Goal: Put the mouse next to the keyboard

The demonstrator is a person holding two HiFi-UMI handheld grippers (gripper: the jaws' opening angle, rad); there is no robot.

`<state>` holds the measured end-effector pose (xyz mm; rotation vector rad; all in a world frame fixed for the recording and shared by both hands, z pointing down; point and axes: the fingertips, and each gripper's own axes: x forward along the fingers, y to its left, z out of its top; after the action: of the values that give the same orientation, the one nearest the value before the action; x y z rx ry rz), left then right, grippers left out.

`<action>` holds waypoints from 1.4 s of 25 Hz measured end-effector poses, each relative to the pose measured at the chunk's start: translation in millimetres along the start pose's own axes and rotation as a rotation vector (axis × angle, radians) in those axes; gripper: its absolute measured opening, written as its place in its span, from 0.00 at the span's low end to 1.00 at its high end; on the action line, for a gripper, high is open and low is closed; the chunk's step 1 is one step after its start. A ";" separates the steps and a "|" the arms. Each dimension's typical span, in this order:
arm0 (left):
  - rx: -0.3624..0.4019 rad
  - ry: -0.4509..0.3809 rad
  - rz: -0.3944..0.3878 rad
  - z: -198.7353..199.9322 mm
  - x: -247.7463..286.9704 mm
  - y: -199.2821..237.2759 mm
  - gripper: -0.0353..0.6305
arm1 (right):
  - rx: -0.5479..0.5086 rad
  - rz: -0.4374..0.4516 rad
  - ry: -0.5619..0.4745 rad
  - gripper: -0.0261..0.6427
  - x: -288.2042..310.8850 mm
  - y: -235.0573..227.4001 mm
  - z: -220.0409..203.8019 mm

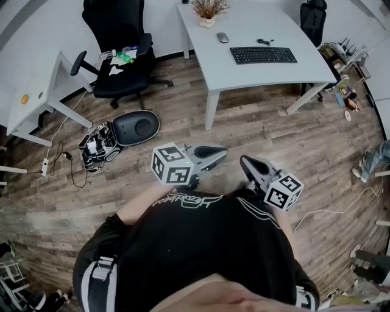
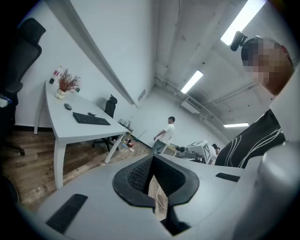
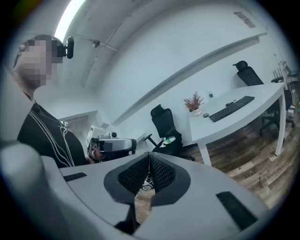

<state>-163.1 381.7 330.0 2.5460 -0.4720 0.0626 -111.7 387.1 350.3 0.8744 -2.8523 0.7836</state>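
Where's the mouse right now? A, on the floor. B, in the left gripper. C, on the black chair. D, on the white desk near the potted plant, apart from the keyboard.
D: the mouse lies on the white desk by the potted plant, with a gap to the keyboard.

The left gripper point(image 1: 221, 152) and right gripper point(image 1: 244, 161) are held low, side by side, fingers closed on nothing.
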 end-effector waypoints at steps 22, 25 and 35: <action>-0.090 0.096 0.111 16.5 137.4 80.4 0.06 | 0.017 -0.021 0.037 0.06 -21.8 -155.0 39.1; -0.128 0.060 0.089 35.7 182.7 88.4 0.06 | 0.009 0.007 0.062 0.06 -31.3 -190.9 49.2; 0.004 0.083 0.259 95.4 268.5 116.9 0.06 | -0.061 0.036 0.042 0.06 -59.4 -284.7 116.1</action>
<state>43.4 153.8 345.5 2.4603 -0.7663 0.2633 101.8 158.7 366.7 0.7916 -2.8465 0.7050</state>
